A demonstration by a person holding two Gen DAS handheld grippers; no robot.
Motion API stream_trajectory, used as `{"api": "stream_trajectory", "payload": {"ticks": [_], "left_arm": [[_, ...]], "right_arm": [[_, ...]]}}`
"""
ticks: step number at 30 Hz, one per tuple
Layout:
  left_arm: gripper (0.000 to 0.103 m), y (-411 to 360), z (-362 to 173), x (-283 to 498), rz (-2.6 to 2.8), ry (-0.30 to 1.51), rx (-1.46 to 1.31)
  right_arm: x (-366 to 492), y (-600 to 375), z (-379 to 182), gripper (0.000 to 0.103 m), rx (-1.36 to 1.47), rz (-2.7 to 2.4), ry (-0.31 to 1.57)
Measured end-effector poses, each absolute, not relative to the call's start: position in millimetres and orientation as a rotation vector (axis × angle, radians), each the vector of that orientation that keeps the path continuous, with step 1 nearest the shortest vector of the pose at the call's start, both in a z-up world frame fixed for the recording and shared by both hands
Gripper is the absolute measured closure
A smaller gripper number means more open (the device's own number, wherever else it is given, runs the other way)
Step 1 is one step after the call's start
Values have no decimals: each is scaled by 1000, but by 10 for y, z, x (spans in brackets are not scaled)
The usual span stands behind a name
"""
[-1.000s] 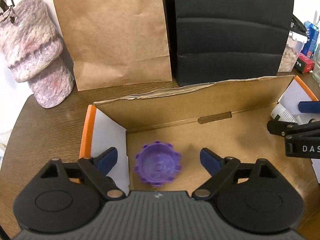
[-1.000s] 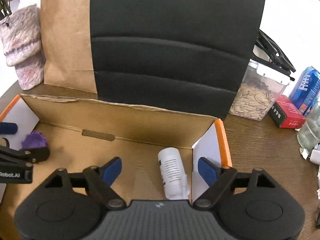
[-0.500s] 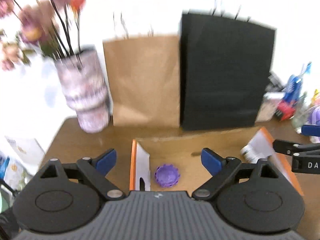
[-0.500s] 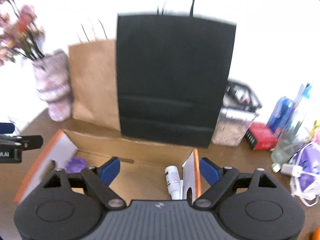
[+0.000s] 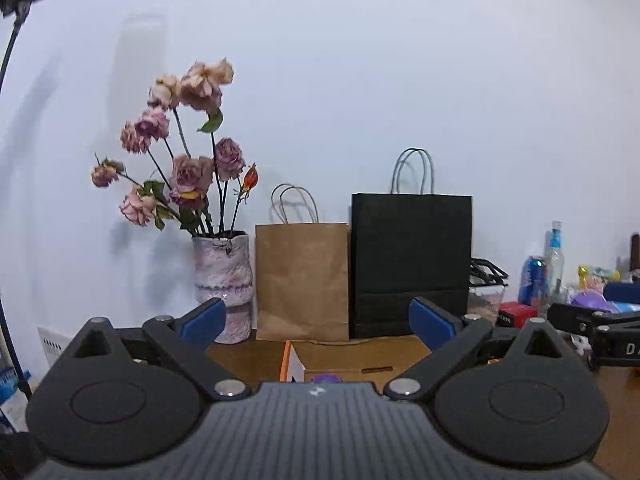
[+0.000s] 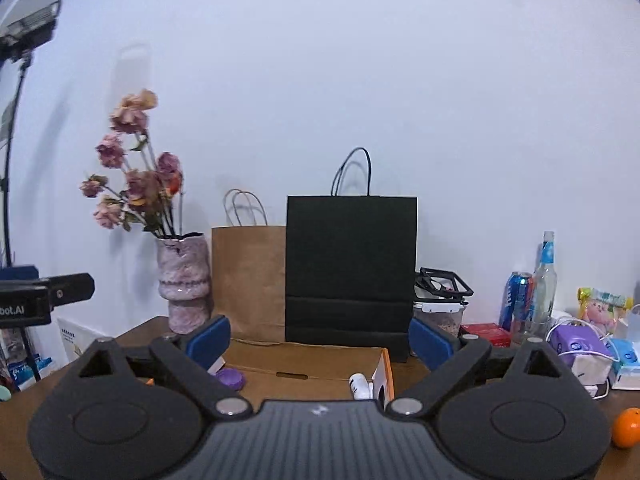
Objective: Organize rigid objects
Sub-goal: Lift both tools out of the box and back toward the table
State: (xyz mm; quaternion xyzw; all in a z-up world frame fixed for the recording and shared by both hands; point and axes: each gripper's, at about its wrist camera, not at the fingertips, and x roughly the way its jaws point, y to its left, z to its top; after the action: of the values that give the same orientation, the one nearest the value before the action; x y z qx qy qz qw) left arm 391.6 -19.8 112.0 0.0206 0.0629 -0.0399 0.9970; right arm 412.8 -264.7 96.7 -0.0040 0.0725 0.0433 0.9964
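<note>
Both claws are standing spread wide, their jaws having just been opening further, with nothing between them. Left gripper and right gripper are pointing nearly level over the near side of the cardboard box, with free air around the blue pads.

Open room is lying above the box and in front of the bags. Behind it, the brown paper bag and black paper bag are standing against the wall, closing off the back. At the left, the vase of dried roses is sitting near the wooden table edge. At the right, a can, a bottle, packets and an orange are crowding the tabletop.

Inside the box, the purple gear-shaped cap is lying at the left end, and the white bottle is lying at the right end, just beside the orange-edged flap.
</note>
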Motion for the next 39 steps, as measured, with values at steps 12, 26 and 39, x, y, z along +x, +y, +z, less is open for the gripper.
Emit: {"api": "stream_trajectory", "payload": {"ticks": [12, 26, 39], "left_arm": [[3, -19, 823, 3025, -84, 134, 6], [1, 204, 190, 1233, -17, 152, 17], [0, 392, 91, 679, 7, 191, 16]], "right_arm": [[3174, -2588, 702, 6, -24, 89, 79], [1415, -2599, 24, 0, 59, 134, 151], [749, -2260, -142, 0, 62, 232, 176]]}}
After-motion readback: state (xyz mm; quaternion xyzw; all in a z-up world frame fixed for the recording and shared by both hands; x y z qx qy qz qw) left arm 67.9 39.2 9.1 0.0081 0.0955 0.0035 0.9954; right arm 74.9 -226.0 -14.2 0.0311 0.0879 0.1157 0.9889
